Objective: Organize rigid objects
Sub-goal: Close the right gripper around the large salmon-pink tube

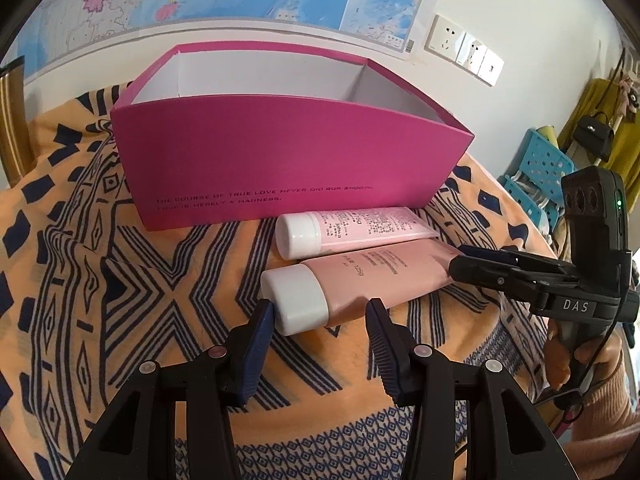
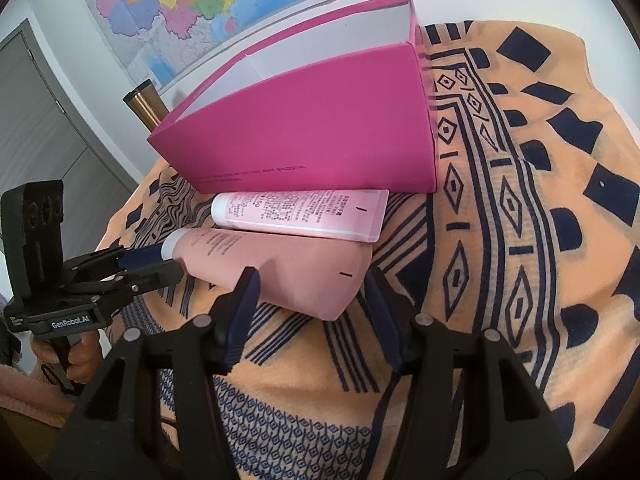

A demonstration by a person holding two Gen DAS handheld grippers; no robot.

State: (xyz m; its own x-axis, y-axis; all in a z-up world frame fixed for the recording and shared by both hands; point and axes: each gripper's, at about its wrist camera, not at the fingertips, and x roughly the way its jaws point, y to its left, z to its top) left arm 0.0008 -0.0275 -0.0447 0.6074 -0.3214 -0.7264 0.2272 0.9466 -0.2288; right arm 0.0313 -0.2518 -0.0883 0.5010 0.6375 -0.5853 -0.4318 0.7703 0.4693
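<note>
A salmon-pink tube [image 1: 380, 276] [image 2: 280, 264] lies on the patterned cloth in front of an open magenta box [image 1: 288, 160] [image 2: 312, 128]. My left gripper [image 1: 320, 308] [image 2: 160, 262] is shut across its white cap [image 1: 298, 300] and shoulder. My right gripper [image 2: 311, 278] [image 1: 460, 262] is shut on the flat crimped end, a pad against each side. A paler pink tube [image 1: 360, 226] [image 2: 296, 212] with a white cap lies between the first tube and the box wall, touching both. What the box holds is hidden; only its white inner walls show.
An orange and navy cloth [image 1: 120, 280] [image 2: 520, 200] covers the table. A metal tumbler [image 2: 146, 106] stands behind the box's left corner. Blue perforated crates [image 1: 536, 168] sit beyond the table's right edge. A map hangs on the wall behind. A hand [image 2: 76, 356] holds each gripper's handle.
</note>
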